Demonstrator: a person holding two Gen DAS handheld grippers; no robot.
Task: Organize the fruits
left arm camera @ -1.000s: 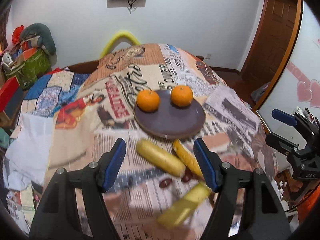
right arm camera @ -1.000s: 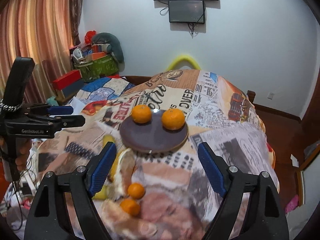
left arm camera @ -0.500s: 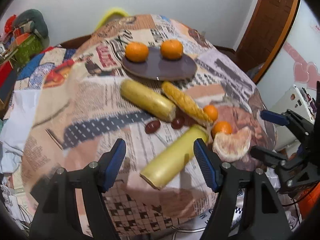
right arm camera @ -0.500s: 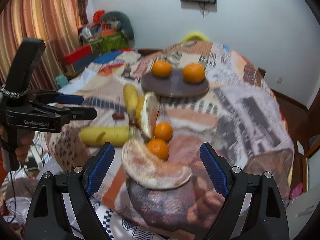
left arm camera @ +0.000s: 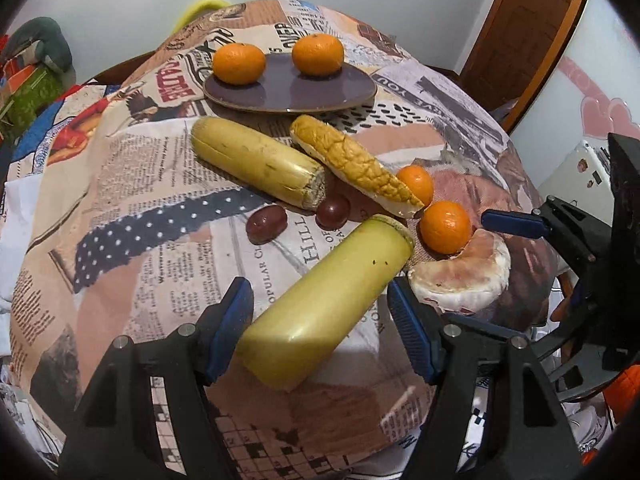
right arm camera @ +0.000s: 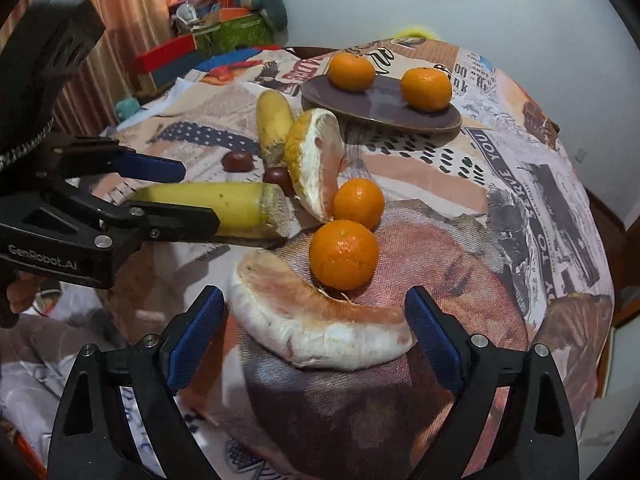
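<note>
- On the tabletop [left arm camera: 132, 184], covered with a newspaper-print cloth, the fruits are lying in a loose group in front of a dark plate [left arm camera: 290, 94].
- The left tool [left arm camera: 320, 328] is standing released, and the near end of a yellow banana piece [left arm camera: 328, 304] is sitting between its blue pads without touching them, as far as I can tell.
- The right tool [right arm camera: 314, 344] is also standing released, with its pads on both sides of a peeled pomelo wedge [right arm camera: 320, 330] near the front edge of the tabletop.
- I am judging the banana piece as light and soft, so a grip across the middle of its body with gentle pressure is looking best; too hard a squeeze is risking a bruise.
- The pomelo wedge is looking spongy and curved, and I am thinking it is fragile, so the thick white back is seeming the safest place to hold.
- Two small oranges [right arm camera: 344, 254] are resting just beside the wedge, round and likely to roll if they are pushed.
- The plate is holding two oranges [left arm camera: 239, 63], well apart from each other, and much bare surface is remaining between them.
- A second banana piece [left arm camera: 256, 162], another pomelo wedge [left arm camera: 356, 166] and two dark grapes [left arm camera: 267, 223] are lying between the plate and the tools.
</note>
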